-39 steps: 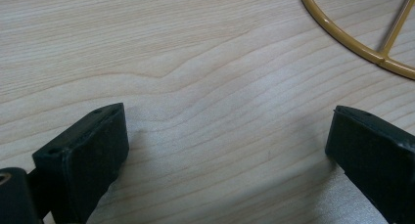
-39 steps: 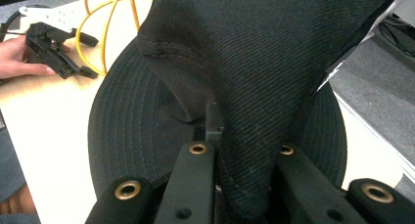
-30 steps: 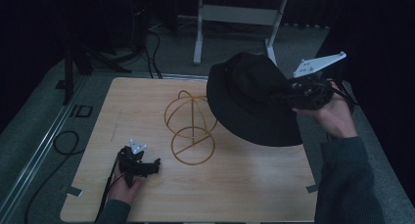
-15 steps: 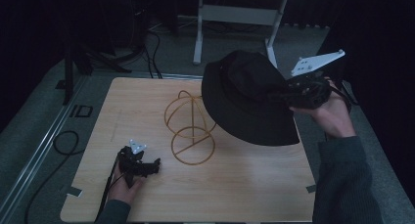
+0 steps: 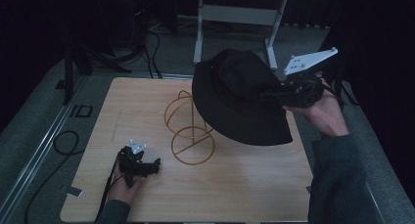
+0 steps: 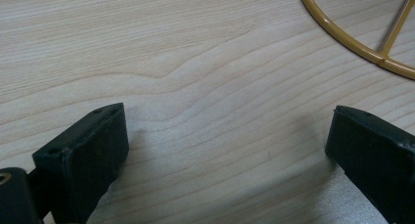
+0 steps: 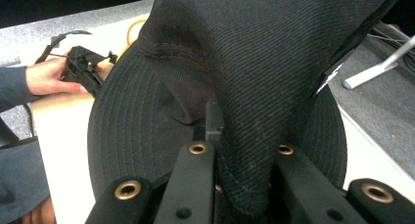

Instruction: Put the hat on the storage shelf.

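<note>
1. High view: we find the right gripper (image 5: 274, 93) raised above the right side of the wooden table (image 5: 235, 185), with its grey three-cornered plate (image 5: 311, 61) on top.
2. We record a black hat (image 5: 240, 99) held in the air by this gripper, tilted, with its brim hanging over the upper part of the yellow wire stand (image 5: 188, 128).
3. Right gripper view: we see the jaws clamped on a fold of the hat's crown (image 7: 254, 87), and the stitched brim (image 7: 132, 131) spreads below and beyond them.
4. We note the stand upright near the table's centre, its round base ring flat on the wood; whether the hat touches the stand we cannot tell.
5. We find the left gripper (image 5: 147, 166) low at the front left of the table, just beside the stand's base and held by the left hand (image 5: 128, 187).
6. Left gripper view: we see its jaws set wide apart over bare wood, nothing between them, with an arc of the stand's base ring (image 6: 352, 38) ahead.
</note>
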### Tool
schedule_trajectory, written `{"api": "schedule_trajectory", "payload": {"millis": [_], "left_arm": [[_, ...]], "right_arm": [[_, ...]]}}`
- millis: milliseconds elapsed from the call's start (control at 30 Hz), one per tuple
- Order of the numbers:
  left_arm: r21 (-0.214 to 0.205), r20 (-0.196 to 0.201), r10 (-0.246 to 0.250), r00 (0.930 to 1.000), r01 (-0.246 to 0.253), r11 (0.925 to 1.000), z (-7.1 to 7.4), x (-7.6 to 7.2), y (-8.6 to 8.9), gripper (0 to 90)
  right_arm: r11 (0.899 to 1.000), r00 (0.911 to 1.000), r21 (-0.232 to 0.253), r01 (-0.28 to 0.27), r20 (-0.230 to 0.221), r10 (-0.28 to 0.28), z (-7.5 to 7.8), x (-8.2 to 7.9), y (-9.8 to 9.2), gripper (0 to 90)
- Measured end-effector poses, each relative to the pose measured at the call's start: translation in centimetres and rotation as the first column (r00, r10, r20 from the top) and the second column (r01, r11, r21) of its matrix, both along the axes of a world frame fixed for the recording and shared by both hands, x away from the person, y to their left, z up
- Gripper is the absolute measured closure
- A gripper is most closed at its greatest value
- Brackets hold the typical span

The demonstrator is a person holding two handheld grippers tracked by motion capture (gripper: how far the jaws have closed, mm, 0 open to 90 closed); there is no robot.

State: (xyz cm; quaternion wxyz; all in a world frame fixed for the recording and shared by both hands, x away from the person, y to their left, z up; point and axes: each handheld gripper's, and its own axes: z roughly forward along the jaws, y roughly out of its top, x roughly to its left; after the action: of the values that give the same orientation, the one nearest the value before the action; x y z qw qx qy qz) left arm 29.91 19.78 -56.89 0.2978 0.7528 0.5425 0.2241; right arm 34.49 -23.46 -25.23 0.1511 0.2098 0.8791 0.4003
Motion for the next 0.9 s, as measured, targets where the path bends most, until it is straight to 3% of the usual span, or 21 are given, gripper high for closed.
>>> {"api": "schedule_trajectory", "payload": {"millis": [500,900], "left_arm": [[-0.001,0.001,0.001,1.0000,-0.001,1.0000,0.0,0.0,0.0,2.6],[-0.002,0.001,0.001,1.0000,-0.001,1.0000,0.0,0.0,0.0,2.6]], "right_arm": [[0.999,0.9993,-0.012,-0.036,-0.004,0.036,-0.1,0.2,2.5,86.7],[0.998,0.9980,-0.023,-0.059,-0.023,0.058,-1.3,1.0,5.2,86.6]]}}
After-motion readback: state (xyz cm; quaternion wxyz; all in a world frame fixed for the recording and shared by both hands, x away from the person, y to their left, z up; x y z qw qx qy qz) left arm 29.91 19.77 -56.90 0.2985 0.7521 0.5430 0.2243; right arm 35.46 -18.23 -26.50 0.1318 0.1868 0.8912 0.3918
